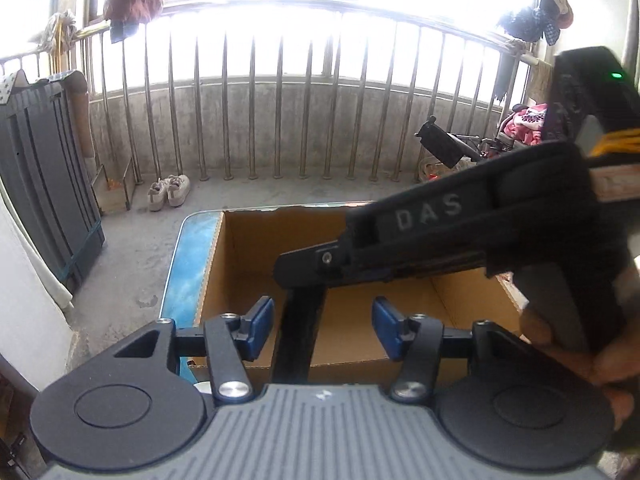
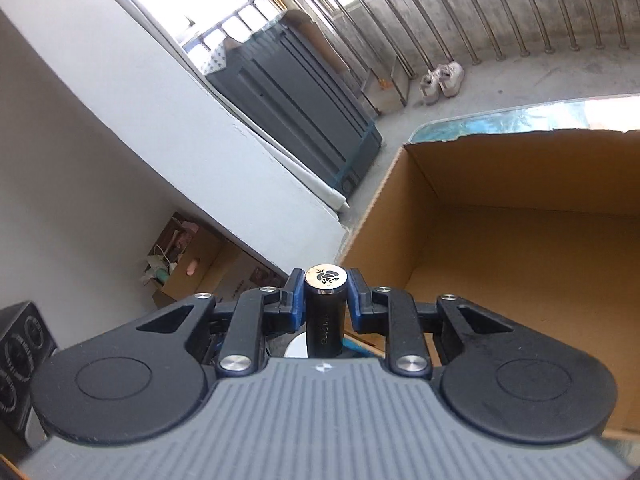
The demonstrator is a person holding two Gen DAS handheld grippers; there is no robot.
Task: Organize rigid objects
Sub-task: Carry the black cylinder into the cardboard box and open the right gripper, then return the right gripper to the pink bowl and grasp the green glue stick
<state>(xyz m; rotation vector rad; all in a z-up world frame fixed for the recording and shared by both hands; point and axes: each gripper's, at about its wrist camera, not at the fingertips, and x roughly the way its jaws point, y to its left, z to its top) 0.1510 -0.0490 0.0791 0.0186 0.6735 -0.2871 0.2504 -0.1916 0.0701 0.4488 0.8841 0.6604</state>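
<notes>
A: What does the right claw [image 2: 325, 300] have?

B: It is clenched on a black cylinder [image 2: 323, 312] with a shiny round cap that bears a flower mark. The blue pads [image 2: 295, 304] press on both of its sides. The cylinder stands between them, pointing away from the camera, just before the near left corner of the cardboard box [image 2: 500, 240].

A: And the left claw [image 1: 323, 330]?

B: Released. Its blue pads [image 1: 262, 326] stand apart, and a black bar [image 1: 298, 336] runs between them without either pad touching it. That bar belongs to the other handheld tool [image 1: 460, 236], which crosses the left wrist view from the right, marked with pale letters.

A: Where is the box?

B: On a blue-topped counter [image 1: 188, 264], close to its far left corner. The box is open at the top, and the floor of it that shows is bare brown card.

A: Anything around it?

B: A metal railing [image 1: 280, 120] runs behind, a pair of pale shoes [image 1: 168, 192] sits on the concrete floor, and a dark folded panel [image 1: 44, 184] leans at the left.
</notes>
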